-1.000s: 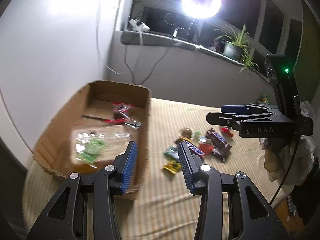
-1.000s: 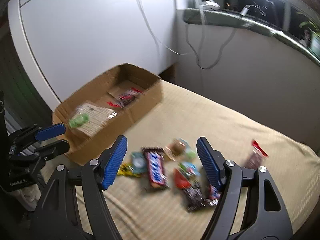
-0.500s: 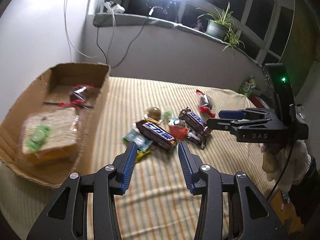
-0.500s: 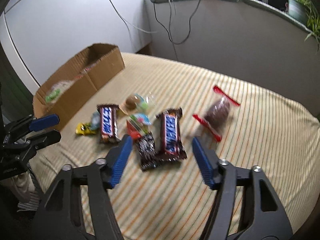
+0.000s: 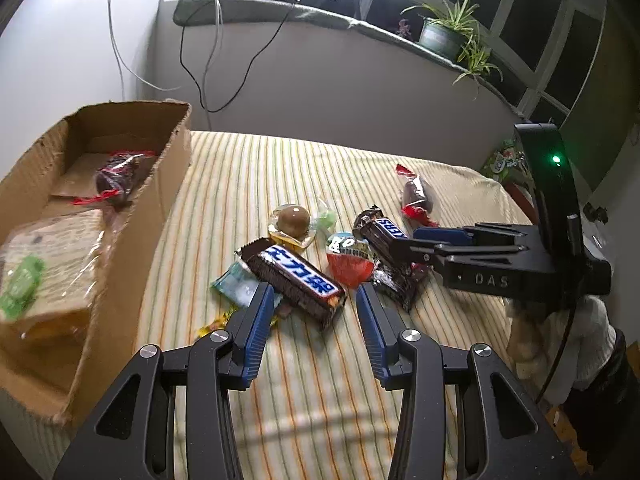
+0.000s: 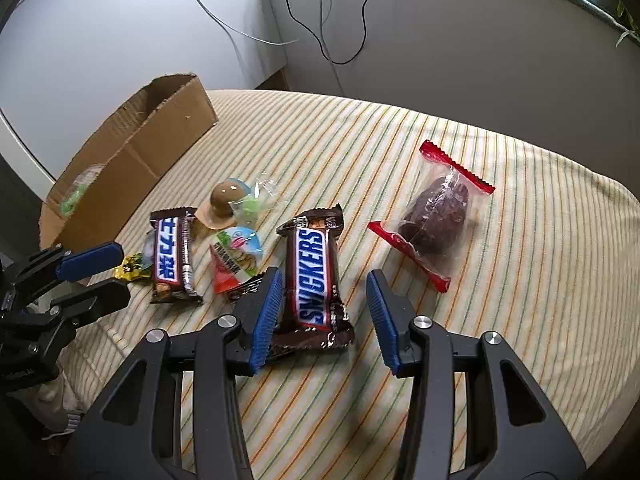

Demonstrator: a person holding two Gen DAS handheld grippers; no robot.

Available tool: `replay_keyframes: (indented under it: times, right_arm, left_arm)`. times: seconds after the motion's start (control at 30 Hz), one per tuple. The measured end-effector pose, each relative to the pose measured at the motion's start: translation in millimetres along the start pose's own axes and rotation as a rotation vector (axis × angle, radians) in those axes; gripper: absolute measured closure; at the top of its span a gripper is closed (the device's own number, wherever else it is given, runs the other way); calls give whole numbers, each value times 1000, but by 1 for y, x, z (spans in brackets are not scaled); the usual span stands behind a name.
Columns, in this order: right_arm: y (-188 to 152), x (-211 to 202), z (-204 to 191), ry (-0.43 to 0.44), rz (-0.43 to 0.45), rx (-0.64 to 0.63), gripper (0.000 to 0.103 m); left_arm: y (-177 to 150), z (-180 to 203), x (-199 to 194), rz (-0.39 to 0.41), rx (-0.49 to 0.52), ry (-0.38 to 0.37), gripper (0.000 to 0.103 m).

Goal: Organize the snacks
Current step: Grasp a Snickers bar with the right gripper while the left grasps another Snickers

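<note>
On striped cloth (image 6: 460, 360): glossy brown Snickers bar (image 6: 314, 276).

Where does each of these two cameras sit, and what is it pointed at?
Left wrist: sits on the left tongs, looking down at a Chinese-label Snickers bar and the cardboard box; the right tongs reach in, a sleeve behind them.
Right wrist: sits on the right tongs, closing around the Snickers bar, not yet gripping; the left tongs show.
Shared: striped cloth, box, snack pile.

Ahead of me: pale wall (image 5: 60, 40), grey window ledge (image 5: 320, 16) with potted spider plant (image 5: 444, 32), dangling cables (image 6: 332, 20), dark windows (image 5: 532, 20), striped cloth (image 6: 520, 280) underneath.
</note>
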State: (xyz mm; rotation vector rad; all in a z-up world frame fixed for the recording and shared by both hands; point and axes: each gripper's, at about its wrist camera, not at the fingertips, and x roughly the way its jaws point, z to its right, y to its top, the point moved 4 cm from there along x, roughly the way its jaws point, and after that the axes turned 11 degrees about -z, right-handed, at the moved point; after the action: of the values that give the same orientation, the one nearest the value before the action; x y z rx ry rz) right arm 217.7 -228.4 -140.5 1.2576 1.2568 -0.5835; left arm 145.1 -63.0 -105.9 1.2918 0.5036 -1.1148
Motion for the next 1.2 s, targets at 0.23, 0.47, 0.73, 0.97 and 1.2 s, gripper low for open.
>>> replay_keyframes:
  times: [0.23, 0.47, 0.73, 0.97, 1.2]
  right_arm:
    - [6, 6, 0, -4, -6, -9, 57]
    - [13, 13, -4, -27, -12, -25, 57]
    - [18, 19, -9, -70, -17, -53, 66]
    - [12, 13, -3, -66, -13, -36, 73]
    - [5, -1, -1, -47, 7, -18, 73]
  left_arm:
    - [11, 0, 19, -41, -2, -1, 61]
    - [14, 4, 37, -63, 31, 66, 61]
    - [17, 2, 46, -58, 49, 104, 67]
    - [17, 1, 43, -50, 38, 93, 74]
    - [13, -5, 31, -32, 13, 63, 75]
